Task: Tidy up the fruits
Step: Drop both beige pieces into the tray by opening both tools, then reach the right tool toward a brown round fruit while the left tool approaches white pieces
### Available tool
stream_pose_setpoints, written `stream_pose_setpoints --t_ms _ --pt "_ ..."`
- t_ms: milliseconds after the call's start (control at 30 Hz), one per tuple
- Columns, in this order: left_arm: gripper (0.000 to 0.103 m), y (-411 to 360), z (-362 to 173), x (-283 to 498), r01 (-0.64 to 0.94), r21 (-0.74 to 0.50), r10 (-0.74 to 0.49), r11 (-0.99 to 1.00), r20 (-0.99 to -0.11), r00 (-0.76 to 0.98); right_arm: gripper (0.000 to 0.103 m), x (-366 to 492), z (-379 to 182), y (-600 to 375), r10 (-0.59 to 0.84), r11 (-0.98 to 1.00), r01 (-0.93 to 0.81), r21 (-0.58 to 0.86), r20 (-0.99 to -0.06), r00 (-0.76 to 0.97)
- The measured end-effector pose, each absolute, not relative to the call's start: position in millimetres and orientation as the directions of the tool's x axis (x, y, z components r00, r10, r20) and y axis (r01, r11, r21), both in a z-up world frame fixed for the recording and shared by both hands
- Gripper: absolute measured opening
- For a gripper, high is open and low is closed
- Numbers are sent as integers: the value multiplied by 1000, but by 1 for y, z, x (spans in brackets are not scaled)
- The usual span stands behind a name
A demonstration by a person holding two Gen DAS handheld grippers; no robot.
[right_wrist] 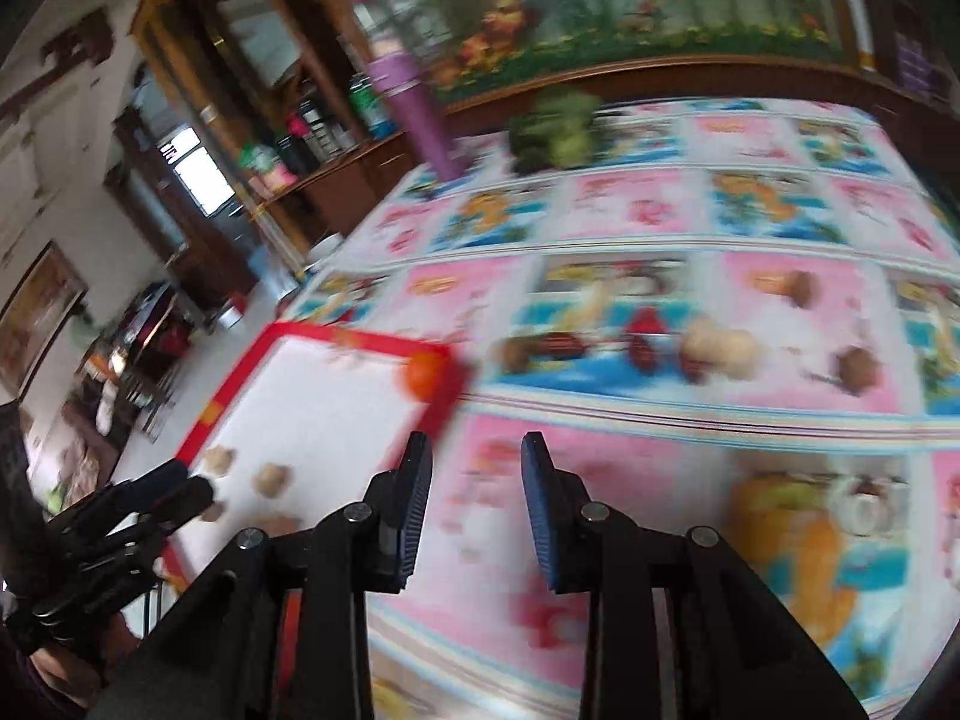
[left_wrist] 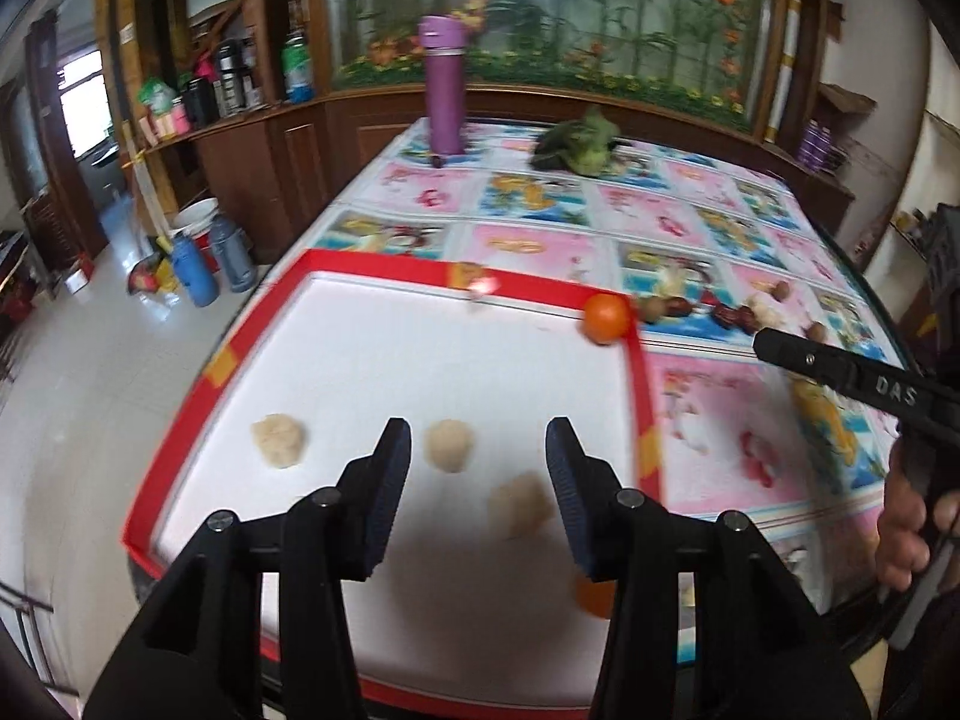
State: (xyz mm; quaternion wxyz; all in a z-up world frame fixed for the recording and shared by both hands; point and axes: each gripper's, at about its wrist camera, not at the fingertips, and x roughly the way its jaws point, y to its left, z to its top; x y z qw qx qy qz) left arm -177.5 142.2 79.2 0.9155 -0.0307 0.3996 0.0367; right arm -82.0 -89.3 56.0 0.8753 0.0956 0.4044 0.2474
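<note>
Both grippers hover empty over the table, jaws spread wide.
Left gripper [left_wrist: 479, 450] hangs above the red-bordered white mat [left_wrist: 372, 360], near three pale fruits [left_wrist: 449, 445]; an orange [left_wrist: 607, 318] sits at the mat's far corner; right gripper [right_wrist: 477, 468] hangs over the patterned tablecloth [right_wrist: 660, 228]; brown fruits [right_wrist: 720, 351] lie scattered beyond.

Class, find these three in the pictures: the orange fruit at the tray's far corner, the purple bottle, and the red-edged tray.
orange fruit [left_wrist: 607, 317], left wrist view, centre of its skin.
purple bottle [left_wrist: 444, 102], left wrist view, middle of its body.
red-edged tray [left_wrist: 384, 267], left wrist view, far red rim.
</note>
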Motion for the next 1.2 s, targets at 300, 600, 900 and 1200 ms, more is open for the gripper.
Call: stream_pose_setpoints --t_ms 300,600,900,1200 --pt "49 75 87 -149 58 -26 -59 998 -737 673 30 -57 44 -208 301 947 -106 304 -718 628" --pt "48 22 81 -100 181 -28 -136 983 -770 624 30 -24 33 -230 316 940 -100 325 -728 609" --pt "48 -12 78 -67 279 -13 -190 960 -760 622 30 -2 18 -213 286 954 -101 281 -762 580" --pt "48 -45 62 -33 349 -18 -233 937 -777 584 22 -4 17 -215 283 956 -115 270 -747 601"
